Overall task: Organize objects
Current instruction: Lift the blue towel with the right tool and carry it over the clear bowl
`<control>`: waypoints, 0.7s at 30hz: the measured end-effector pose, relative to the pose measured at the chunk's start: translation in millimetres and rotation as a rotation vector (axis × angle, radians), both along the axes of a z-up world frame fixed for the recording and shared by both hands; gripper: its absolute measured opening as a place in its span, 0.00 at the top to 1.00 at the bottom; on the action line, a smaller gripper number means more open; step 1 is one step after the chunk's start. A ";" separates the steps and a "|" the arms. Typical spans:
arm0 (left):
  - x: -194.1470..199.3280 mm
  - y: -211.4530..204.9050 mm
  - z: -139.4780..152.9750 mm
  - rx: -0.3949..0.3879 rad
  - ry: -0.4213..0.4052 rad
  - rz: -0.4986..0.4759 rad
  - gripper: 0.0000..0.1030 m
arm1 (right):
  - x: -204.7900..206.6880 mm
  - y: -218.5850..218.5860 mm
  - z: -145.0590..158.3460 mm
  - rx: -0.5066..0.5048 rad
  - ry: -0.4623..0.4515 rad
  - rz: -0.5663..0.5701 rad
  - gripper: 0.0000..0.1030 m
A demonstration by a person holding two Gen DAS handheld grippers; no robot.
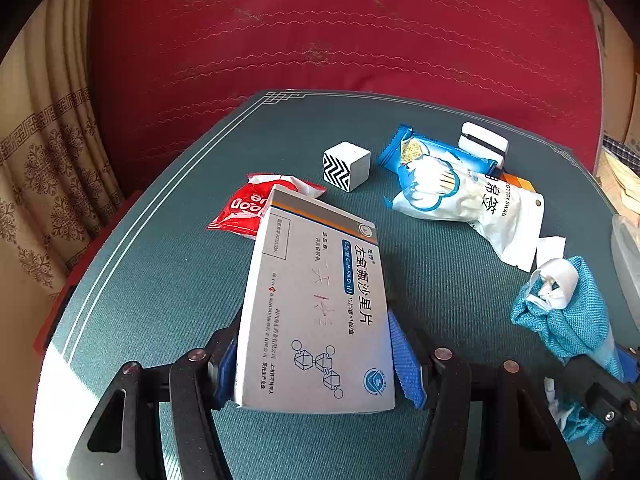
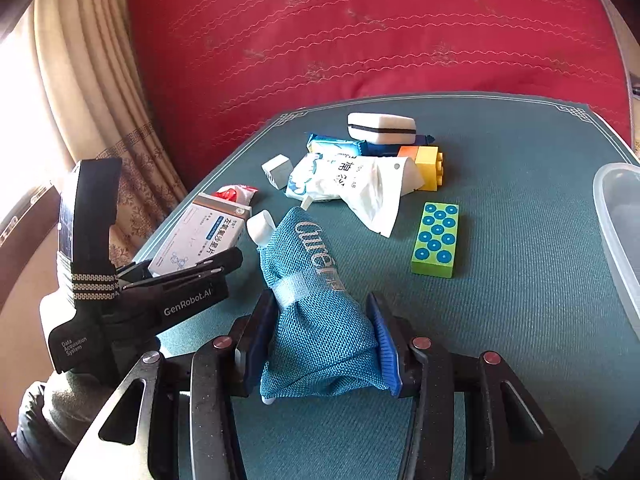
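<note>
My left gripper (image 1: 314, 360) is shut on a white medicine box (image 1: 316, 304) with blue Chinese print, held just above the teal mat (image 1: 168, 264). The box also shows in the right wrist view (image 2: 200, 236). My right gripper (image 2: 320, 344) is shut on a blue mesh pouch (image 2: 316, 312) with a white roll sticking out of its top; the pouch also shows in the left wrist view (image 1: 568, 312). The left gripper's body (image 2: 160, 296) sits left of the pouch.
On the mat lie a red packet (image 1: 240, 208), a zigzag cube (image 1: 346, 166), a blue biscuit packet (image 1: 424, 152), a cotton swab bag (image 2: 352, 188), a white sponge (image 2: 380, 126), yellow-orange bricks (image 2: 428, 166) and a green dotted block (image 2: 436, 240). A clear plastic tub (image 2: 618, 224) stands right. A red cushion (image 2: 360, 28) is behind.
</note>
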State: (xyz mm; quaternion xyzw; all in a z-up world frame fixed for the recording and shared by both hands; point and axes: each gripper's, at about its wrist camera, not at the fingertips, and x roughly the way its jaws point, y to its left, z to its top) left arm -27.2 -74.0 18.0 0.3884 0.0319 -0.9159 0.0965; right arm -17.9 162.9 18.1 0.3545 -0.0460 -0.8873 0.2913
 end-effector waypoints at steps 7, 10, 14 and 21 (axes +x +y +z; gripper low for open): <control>8.1 10.8 -0.1 -0.008 0.007 -0.010 0.36 | -3.3 27.9 23.3 -0.042 0.039 -0.077 0.54; 9.2 12.4 -0.3 -0.012 0.011 -0.016 0.36 | -8.9 45.8 30.8 -0.053 0.046 -0.132 0.54; 10.3 15.0 -0.4 -0.009 0.013 -0.013 0.36 | -17.9 78.6 41.1 -0.068 0.050 -0.226 0.54; 13.3 22.2 0.7 0.002 0.018 -0.019 0.36 | -31.9 145.3 52.1 -0.044 0.065 -0.449 0.54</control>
